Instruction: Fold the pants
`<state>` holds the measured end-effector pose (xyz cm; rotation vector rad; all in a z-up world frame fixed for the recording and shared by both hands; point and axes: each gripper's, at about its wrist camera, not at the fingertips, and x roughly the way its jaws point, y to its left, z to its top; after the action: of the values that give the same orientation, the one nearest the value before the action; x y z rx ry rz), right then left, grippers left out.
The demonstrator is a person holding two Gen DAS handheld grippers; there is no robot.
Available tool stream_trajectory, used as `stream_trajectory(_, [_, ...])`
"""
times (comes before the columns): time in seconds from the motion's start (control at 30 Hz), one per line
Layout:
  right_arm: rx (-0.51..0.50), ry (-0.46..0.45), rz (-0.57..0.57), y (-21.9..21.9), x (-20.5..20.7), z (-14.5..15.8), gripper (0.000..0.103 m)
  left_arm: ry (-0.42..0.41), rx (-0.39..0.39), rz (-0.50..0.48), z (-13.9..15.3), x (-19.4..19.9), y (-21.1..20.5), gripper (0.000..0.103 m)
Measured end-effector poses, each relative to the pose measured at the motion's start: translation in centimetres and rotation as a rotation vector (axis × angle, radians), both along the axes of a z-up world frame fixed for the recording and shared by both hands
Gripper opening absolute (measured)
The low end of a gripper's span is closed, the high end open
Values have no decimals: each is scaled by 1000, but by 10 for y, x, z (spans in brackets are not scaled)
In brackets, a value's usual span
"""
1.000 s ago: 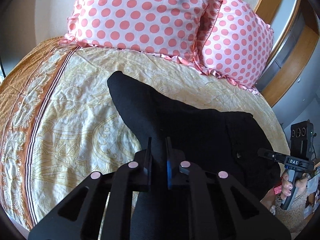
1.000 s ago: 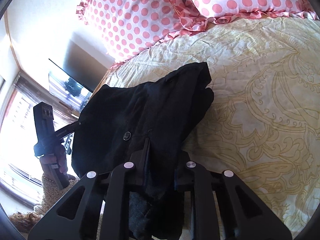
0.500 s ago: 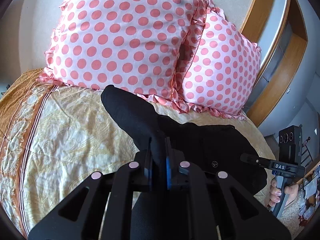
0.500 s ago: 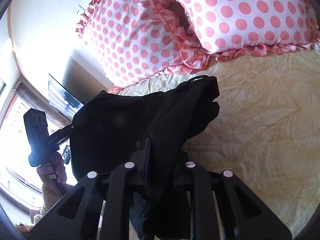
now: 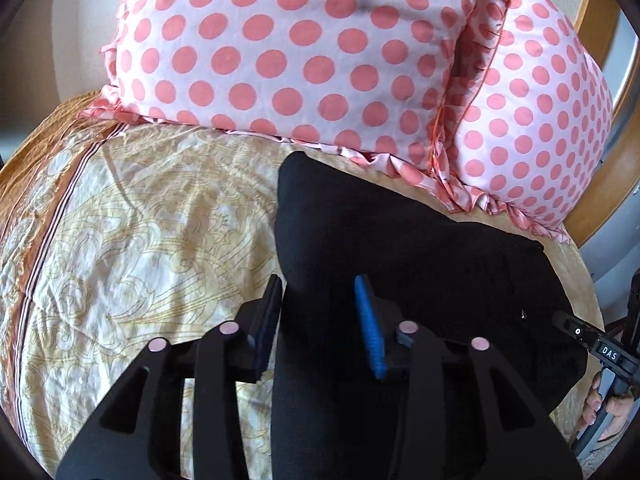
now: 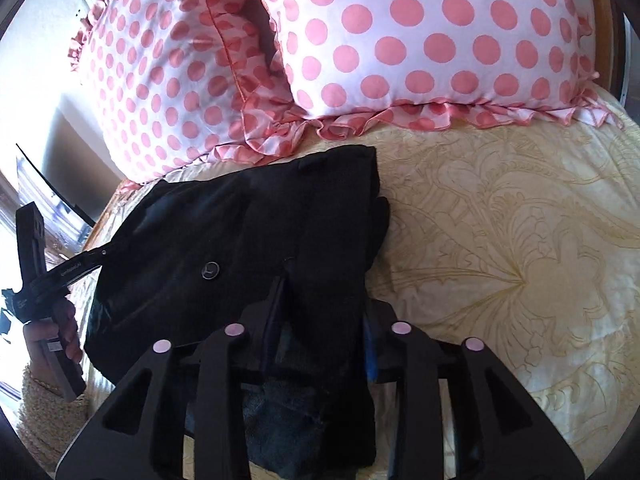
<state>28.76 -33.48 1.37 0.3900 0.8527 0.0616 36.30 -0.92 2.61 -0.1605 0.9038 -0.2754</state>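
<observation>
On the bed, just before the two dotted pillows, lie the black pants. They are folded into a thick, dark bundle on the yellow patterned cover, and their far edge nearly touches the pink frill of the pillows. In the right wrist view the pants show a small round button on the top layer, and one far corner stands near the frill where the two pillows meet.

The left gripper stands over the near left part of the pants. Its jaws have just been opening and now stand apart; a strip of black cloth runs between them, with a gap between the left finger and the cloth. The blue pad on its right finger lies close against the cloth, but it does not press it.

The right gripper is over the near right part of the pants, with the bare cover of the bed at its right side. Its jaws have also just been opening; the cloth fills the space between them, and whether the pads touch it cannot be told, because all is black there.

Each view shows the other gripper at the side of the pants, held by a hand with a knitted cuff. Behind the pillows a wooden headboard curves.
</observation>
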Motion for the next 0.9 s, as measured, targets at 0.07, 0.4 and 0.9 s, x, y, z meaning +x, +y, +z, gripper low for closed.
stream_trajectory(0.07, [-73,-40,-42,2,-14,11,36,-39,17,47,10,-10,11,51])
stream_trajectory(0.4, [-230,-182,49,71,-71,36,36,-169,62,-136,34,-109,-39,78])
stream_trajectory(0.9, [-215,-74,5,91,-68,-3,46,-87,146,-127,-22,-121,-68,90])
